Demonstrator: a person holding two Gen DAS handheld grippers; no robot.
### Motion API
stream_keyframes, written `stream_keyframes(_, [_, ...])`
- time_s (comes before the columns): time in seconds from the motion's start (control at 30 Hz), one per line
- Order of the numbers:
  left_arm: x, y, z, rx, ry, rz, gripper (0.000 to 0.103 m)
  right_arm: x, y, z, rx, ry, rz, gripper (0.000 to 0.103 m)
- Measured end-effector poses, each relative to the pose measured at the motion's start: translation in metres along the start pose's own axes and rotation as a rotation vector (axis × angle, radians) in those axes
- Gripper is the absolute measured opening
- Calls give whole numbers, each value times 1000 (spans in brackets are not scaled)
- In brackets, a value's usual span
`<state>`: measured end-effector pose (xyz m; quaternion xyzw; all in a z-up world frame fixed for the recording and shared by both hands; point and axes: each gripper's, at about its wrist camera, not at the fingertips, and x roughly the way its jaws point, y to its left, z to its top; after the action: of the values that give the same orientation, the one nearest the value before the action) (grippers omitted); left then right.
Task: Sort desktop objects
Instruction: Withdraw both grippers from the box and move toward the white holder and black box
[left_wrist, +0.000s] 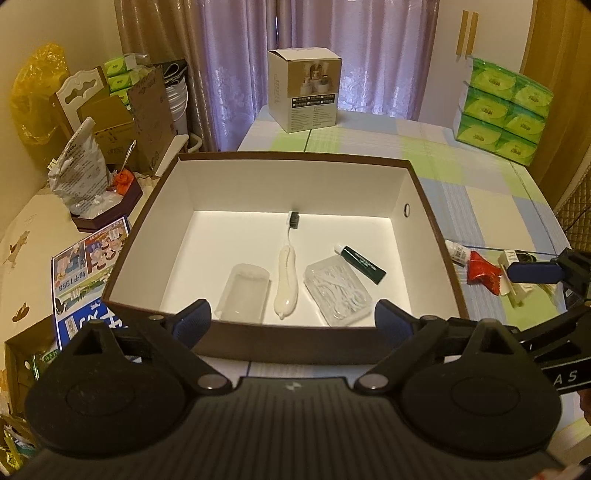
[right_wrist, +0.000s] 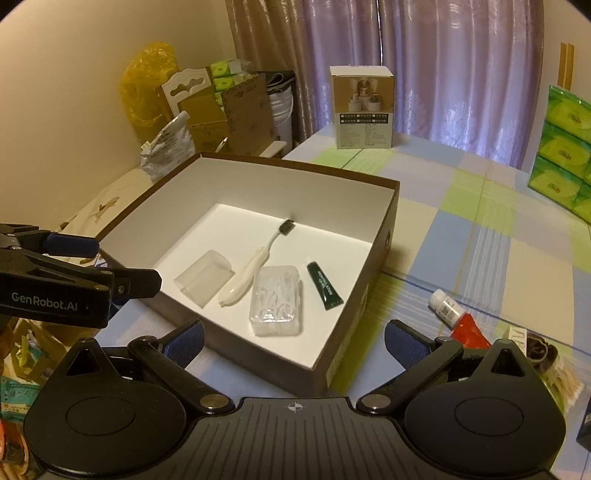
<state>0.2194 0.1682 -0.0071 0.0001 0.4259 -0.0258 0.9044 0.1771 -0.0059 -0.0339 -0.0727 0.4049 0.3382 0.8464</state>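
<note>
Left wrist: left gripper (left_wrist: 292, 322) spread, empty, before brown box (left_wrist: 258, 341) holding toothbrush (left_wrist: 286, 275); right gripper (left_wrist: 535, 271) mostly cropped, state unclear. Right wrist: right gripper (right_wrist: 294, 341) spread; red-white tube (right_wrist: 456, 314) outside box, partly hidden

Table (right_wrist: 480, 236) with a checked cloth of blue, green and cream squares. Landmark: the brown open box (left_wrist: 430, 206), white inside, sitting on the near left part of the cloth, its left side at the table's left edge. Beyond the box, at the far edge by the curtain, a tan-and-white carton (left_wrist: 304, 90) stands upright. Far right of the box, a stack of green tissue packs (left_wrist: 504, 110). Just right of the box's near right corner, on the cloth: a small white bottle (right_wrist: 446, 308) lying down, touching a red packet (right_wrist: 469, 328), then a pale flat pack (left_wrist: 511, 286) beside that; details unclear.
</note>
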Motion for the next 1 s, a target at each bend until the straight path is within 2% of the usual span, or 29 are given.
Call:
stream_keyframes(0.3, [-14,-21,-16,-15,9,3,95,-22,-6,-15,-4,1,22,101])
stream_keyframes(0.4, [-19,-30,-21,-16,8,0,98,-29,-13,-22,4,7,22,101])
stream_keyframes(0.7, [-21,-62,-38,-27,38,-35,100,-54,-41,-44,40,26,21,101])
stream_keyframes(1.0, [-18,-112,-45,15,59,-85,100,-78,-82,-68,107,46,-20,101])
